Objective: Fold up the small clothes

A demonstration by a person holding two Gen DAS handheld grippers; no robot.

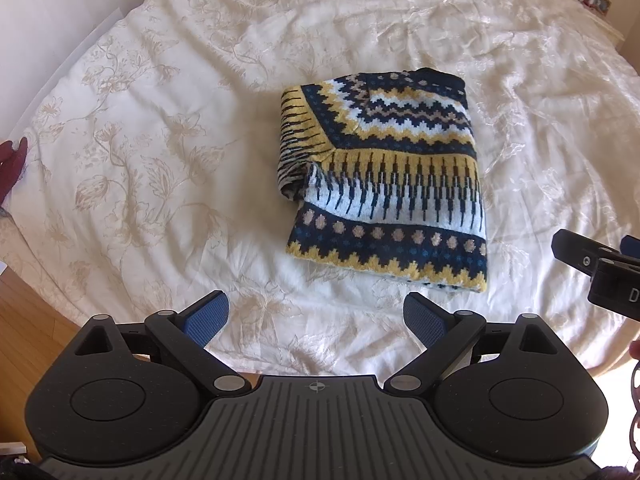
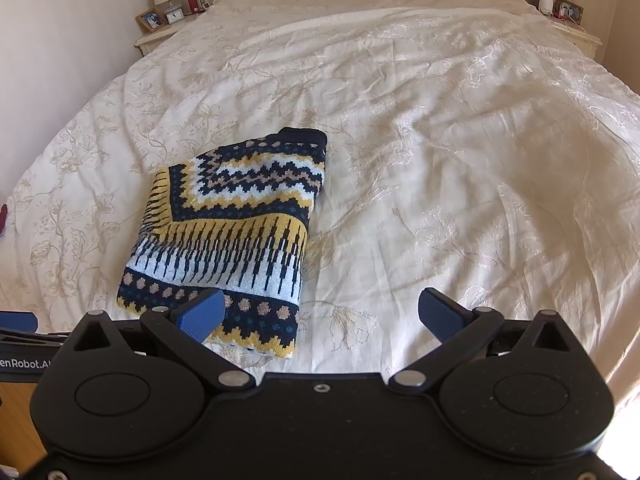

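The left gripper [image 1: 316, 314] hovers over the near edge of the bed [image 1: 160, 128], pointing forward and tilted down, its two blue-padded fingers [image 1: 206, 314] spread wide with nothing between them. Ahead of it and a little to its right lies the folded sweater [image 1: 384, 184], a knit in navy, yellow and white zigzag bands, resting flat on the cream floral bedspread, well clear of the fingertips. At the far right edge of the left wrist view the right gripper [image 1: 600, 272] shows partly, beside the sweater's right side.

In the right wrist view, the right gripper [image 2: 320, 312] is likewise angled down over the bedspread [image 2: 440, 140], fingers wide apart and empty. The sweater [image 2: 228, 224] sits ahead and to its left; the left pad [image 2: 202, 314] overlaps the sweater's near corner in view, though whether it touches cannot be told. Nightstands [image 2: 160, 36] flank the headboard far ahead.
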